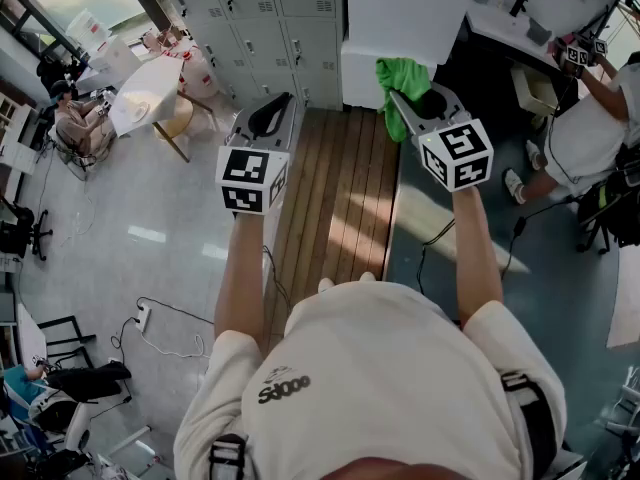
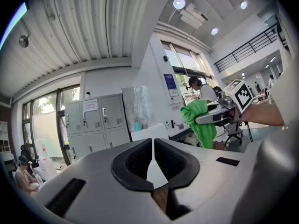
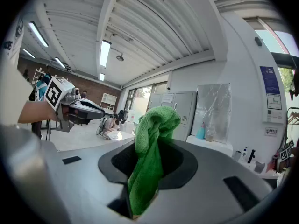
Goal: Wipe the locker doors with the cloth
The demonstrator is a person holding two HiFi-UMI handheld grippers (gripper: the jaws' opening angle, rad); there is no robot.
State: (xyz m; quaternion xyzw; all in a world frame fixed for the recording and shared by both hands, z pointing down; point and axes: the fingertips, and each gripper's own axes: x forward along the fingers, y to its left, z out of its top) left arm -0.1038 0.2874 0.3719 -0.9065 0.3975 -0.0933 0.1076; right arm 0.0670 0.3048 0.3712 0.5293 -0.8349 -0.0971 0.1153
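Nubby green cloth (image 3: 155, 125) in right gripper (image 1: 404, 102)

- The person is stretching both bare arms forward, the left arm (image 1: 240, 278) and the right arm (image 1: 478, 258) well apart.
- The left gripper (image 1: 272, 113) is carrying nothing; its jaws are standing almost together, with only a thin slit between them.
- The right gripper (image 1: 410, 103) is pinching a green cloth (image 1: 400, 73), which is hanging from its closed jaws.

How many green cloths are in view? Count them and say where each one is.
1. The green cloth hangs clamped in the right tongs, raised in front of the person. Others may be hidden.
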